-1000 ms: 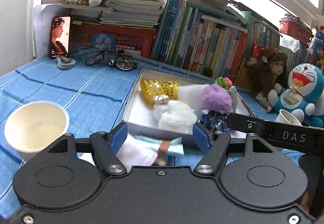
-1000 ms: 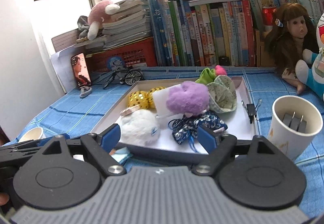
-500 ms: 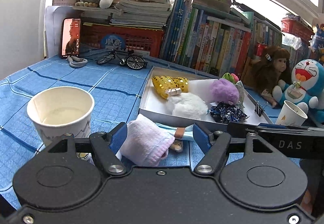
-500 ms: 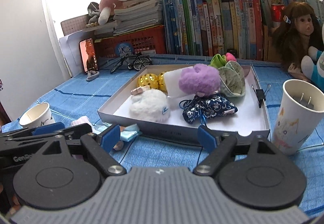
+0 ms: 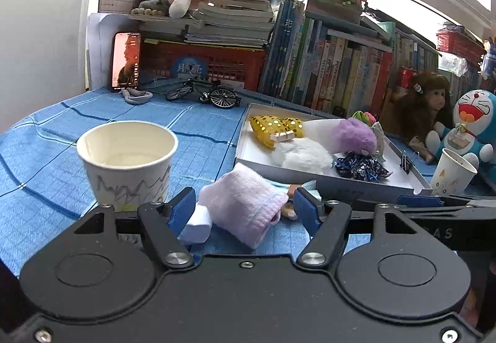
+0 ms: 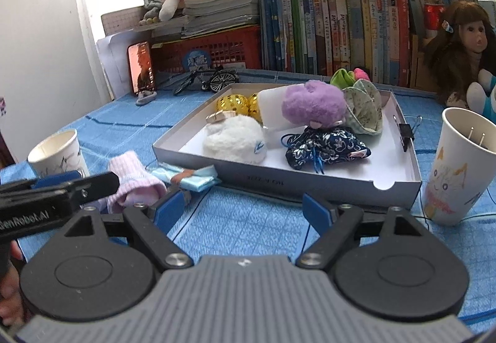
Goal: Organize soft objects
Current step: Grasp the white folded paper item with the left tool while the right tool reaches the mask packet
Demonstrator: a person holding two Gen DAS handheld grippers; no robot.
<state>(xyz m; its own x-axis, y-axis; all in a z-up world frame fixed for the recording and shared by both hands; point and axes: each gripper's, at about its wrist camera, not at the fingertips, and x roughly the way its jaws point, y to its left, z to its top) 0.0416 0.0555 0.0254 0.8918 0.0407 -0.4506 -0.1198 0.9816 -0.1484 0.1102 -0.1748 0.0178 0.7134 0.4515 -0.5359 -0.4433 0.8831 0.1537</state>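
**Caller:** Well, most of the sorting looks done. The white tray (image 6: 400, 185) already holds a white fluffy plush (image 6: 235, 138), a purple pompom (image 6: 313, 106), a gold sequin pouch (image 6: 232, 103), a navy floral pouch (image 6: 328, 144) and a green patterned fabric piece (image 6: 365, 107).

**Analyst:** Agreed, but two soft things remain outside it. A pink sock (image 5: 245, 206) lies on the blue cloth (image 5: 201, 129) just off the tray's near left corner, and a light blue folded fabric (image 6: 189, 177) sits touching the tray's near wall.

**Caller:** And the left gripper (image 5: 245, 208) is on the case. Its blue pads stand either side of the sock and its jaws are closing, though gaps show on both sides, so nothing is gripped yet.

**Analyst:** Right, the sock is between them but free. There is also a small white block (image 5: 197, 223) beside the left pad; hard to say what it is.

**Caller:** The right gripper (image 6: 245, 211)?

**Analyst:** Spread wide, holding nothing, hovering over bare cloth in front of the tray's near edge.

**Caller:** The paper cup (image 5: 127, 160) sits close to the sock's left side.

**Analyst:** So, by my reckoning, the job is well past halfway: grip the sock, carry it into the tray, then the blue fabric.
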